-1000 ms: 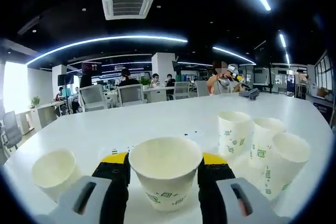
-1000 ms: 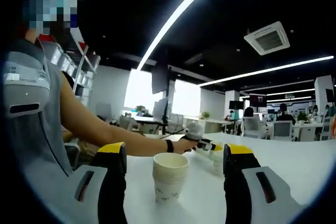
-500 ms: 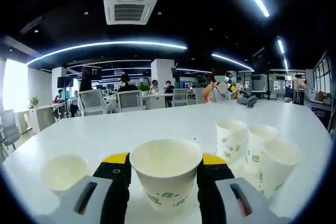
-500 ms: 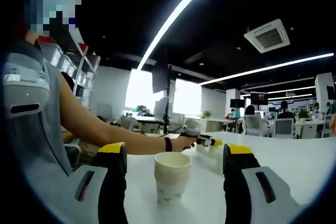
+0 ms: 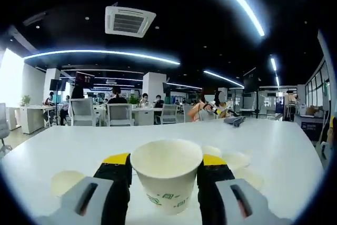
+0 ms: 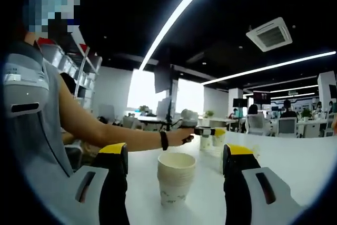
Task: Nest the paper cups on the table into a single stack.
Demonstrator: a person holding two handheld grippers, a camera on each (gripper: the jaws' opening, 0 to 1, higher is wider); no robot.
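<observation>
Beyond the white table (image 5: pixel 158 135): office chairs (image 5: pixel 87 112), seated people. Left gripper (image 5: pixel 166 175) clamped on an upright paper cup (image 5: pixel 166 175), mouth up, above loose cups (image 5: pixel 236 160). Right gripper (image 6: pixel 174 180) spread wide, flanking an upright nested stack (image 6: pixel 176 177) on the table.

Upright white paper cup (image 5: pixel 166 178) with green print, clamped between the left gripper's (image 5: pixel 165 168) jaws, raised above the white table (image 5: pixel 79 143). Rims of other cups (image 5: pixel 67 182) low behind it. Nested cup stack (image 6: pixel 176 178) standing upright on the table.
</observation>
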